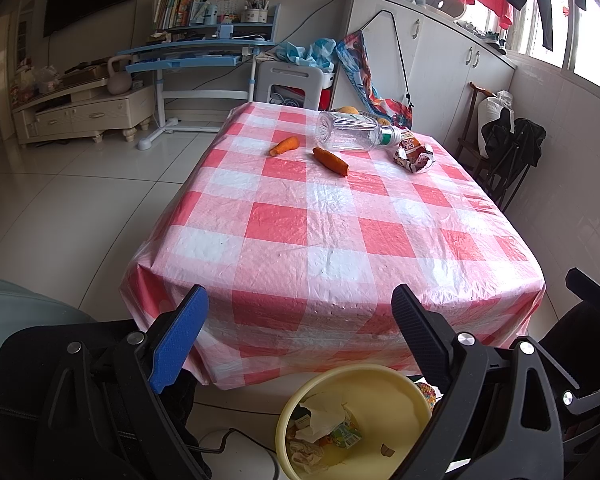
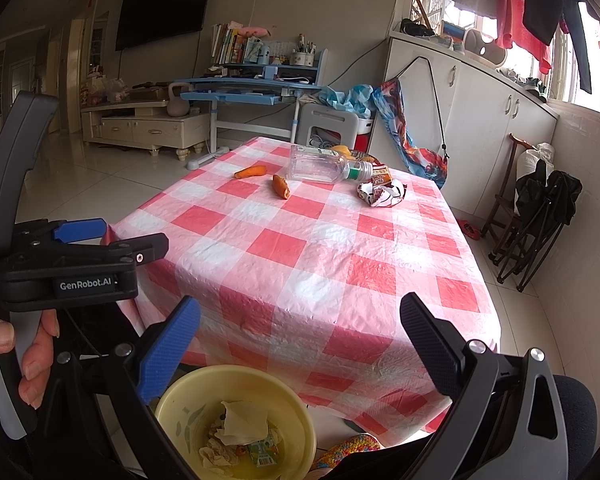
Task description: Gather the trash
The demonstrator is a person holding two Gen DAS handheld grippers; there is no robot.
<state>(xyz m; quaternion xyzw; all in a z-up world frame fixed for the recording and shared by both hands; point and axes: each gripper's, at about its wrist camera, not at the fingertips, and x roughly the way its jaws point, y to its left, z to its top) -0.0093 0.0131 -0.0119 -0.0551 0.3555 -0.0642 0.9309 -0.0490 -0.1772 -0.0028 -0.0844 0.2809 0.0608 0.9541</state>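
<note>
At the near edge of the red-and-white checked plastic tablecloth [image 1: 332, 216], both grippers are hanging above a round pale yellow plastic bin [image 1: 416, 404] sitting on the floor, and neither is gripping anything. The left gripper [image 1: 300, 312] is showing its blue and black fingers spread wide, and the right gripper [image 2: 300, 316] is standing spread the same way. The bin is already holding crumpled white tissue [image 2: 244, 426] and a small green-printed carton [image 1: 344, 434].

On the far end of the table, a clear plastic bottle with a green label [image 1: 356, 133] is lying on its side, with a crumpled red-and-white snack wrapper [image 1: 414, 156] just to its right. Two orange carrot pieces are lying left of those: one [image 1: 285, 145] farther left, one [image 1: 331, 161] nearer the bottle.

Only the right wrist view is catching the left tool from the side, with a hand [image 2: 18, 354] wrapped round its grey handle. It's also the only one showing a red item on the floor [image 2: 470, 229] by the right wall. The left wrist view is getting just a sliver of the right tool at its right edge.

Something orange-yellow [image 1: 347, 110] is peeking out behind the bottle; can't tell what it is. The bin's near rim is cut off in both views.
</note>
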